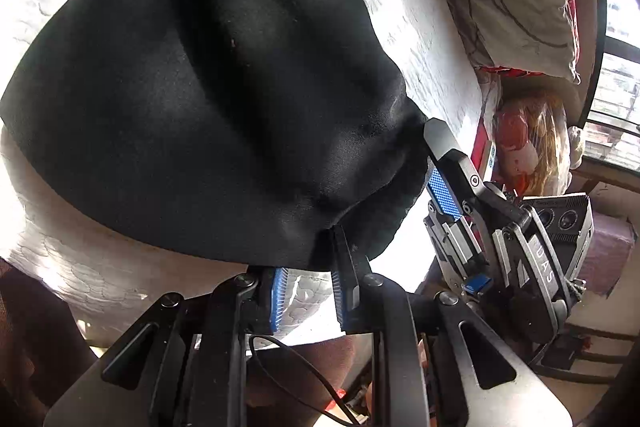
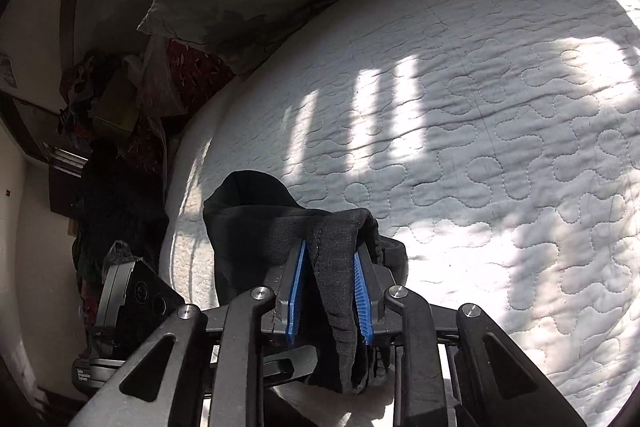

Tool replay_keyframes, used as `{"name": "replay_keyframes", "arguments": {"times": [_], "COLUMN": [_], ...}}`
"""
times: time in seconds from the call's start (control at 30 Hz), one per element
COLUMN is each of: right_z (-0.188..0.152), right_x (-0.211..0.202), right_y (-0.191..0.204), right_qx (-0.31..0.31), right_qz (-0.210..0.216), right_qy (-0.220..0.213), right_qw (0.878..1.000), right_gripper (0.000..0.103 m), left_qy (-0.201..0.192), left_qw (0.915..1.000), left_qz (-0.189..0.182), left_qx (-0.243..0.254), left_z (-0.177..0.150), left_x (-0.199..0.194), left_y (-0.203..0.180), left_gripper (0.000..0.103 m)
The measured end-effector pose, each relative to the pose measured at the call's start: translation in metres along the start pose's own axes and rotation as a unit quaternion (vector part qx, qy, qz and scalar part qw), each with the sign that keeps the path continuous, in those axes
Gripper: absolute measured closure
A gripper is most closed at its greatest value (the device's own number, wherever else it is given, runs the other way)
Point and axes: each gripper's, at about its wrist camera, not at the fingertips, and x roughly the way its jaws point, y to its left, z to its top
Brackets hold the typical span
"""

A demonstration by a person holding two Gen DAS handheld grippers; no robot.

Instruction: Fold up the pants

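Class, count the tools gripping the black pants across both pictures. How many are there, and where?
2. The left tool pinches the pants at their near edge. The right tool clamps a bunched fold beside it, over the white bed.

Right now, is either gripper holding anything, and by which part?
Both hold the black pants. The left gripper pinches a bunched edge; the right gripper clamps a gathered fold of fabric. Which part of the garment cannot be told.
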Motion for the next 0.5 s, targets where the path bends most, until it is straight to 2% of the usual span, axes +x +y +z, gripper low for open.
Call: {"name": "replay_keyframes", "arguments": {"times": [0.07,0.13,0.2,0.27,0.37,0.43,0.47,0.5], "right_z": [0.001,-0.004,-0.007,-0.007,-0.012,-0.019,-0.024,-0.029], "right_x": [0.003,0.013,0.015,0.009,-0.014,-0.025,-0.027,-0.027], "right_y": [-0.007,-0.017,-0.025,-0.023,-0.021,-0.022,-0.024,-0.025], "right_qx": [0.008,0.011,0.02,0.026,0.026,0.021,0.02,0.017], "right_qz": [-0.001,-0.022,-0.017,-0.003,0.017,0.013,0.008,0.004], "right_qy": [0.007,0.017,0.012,0.01,-0.013,-0.019,-0.019,-0.016], "right_qw": [1.0,1.0,1.0,1.0,0.999,1.0,1.0,1.0], "right_gripper": [0.089,0.088,0.089,0.085,0.065,0.033,0.029,0.029], "left_qy": [0.009,0.018,0.022,0.023,0.001,-0.041,-0.074,-0.104], "left_qw": [0.9998,0.9998,0.9997,0.9988,0.9958,0.9933,0.9909,0.988], "left_qz": [0.015,0.002,-0.002,0.004,0.004,0.015,0.028,0.042], "left_qx": [-0.001,-0.009,0.013,0.043,0.091,0.107,0.109,0.106], "left_z": [0.002,0.003,0.001,-0.004,-0.011,-0.006,-0.001,0.007], "left_x": [0.009,0.016,0.012,-0.004,-0.041,-0.07,-0.087,-0.102], "left_y": [0.005,0.013,0.011,0.01,0.016,0.024,0.03,0.038], "left_gripper": [0.086,0.086,0.086,0.086,0.086,0.074,0.062,0.044]}}
